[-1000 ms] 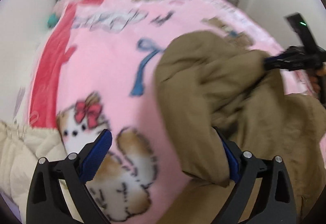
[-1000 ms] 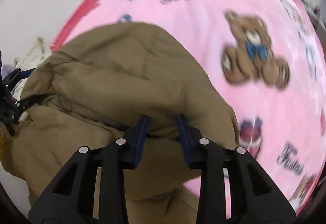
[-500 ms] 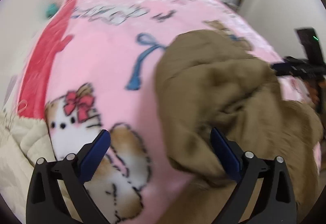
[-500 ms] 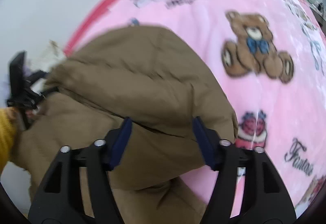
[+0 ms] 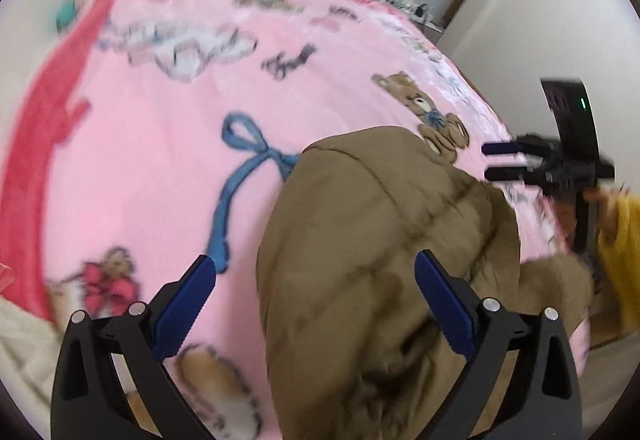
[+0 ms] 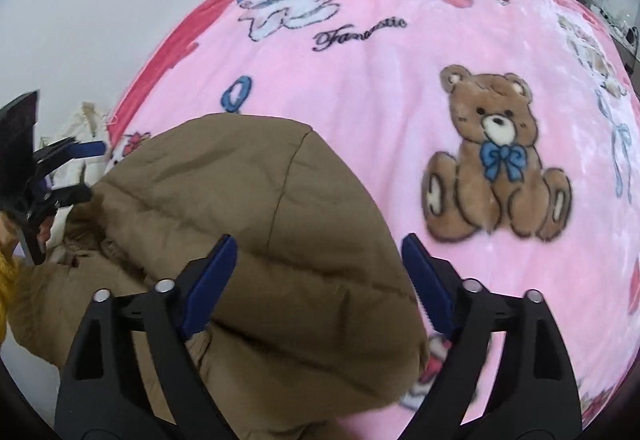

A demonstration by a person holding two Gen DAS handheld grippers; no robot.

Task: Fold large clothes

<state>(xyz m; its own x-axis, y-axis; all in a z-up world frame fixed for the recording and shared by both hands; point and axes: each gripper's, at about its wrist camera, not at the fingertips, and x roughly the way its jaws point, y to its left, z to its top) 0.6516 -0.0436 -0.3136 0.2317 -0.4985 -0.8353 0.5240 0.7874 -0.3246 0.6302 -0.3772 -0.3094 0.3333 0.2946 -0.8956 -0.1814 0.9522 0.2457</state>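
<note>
the right gripper (image 6: 316, 272) is opening above the folded brown padded coat (image 6: 240, 224), letting go; the left gripper (image 5: 316, 304) stands spread. next likely calls for regrasping an edge.

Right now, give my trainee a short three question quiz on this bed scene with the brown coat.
1. True or false: the brown coat lies on the pink blanket.
2. What is the right gripper gripping? A coat fabric, B nothing, C blanket.
3. Fill in: the teddy bear print wears a ____ bow.

Key: 1 true. 2 B, its jaws are opening above the coat. 3 blue.
</note>
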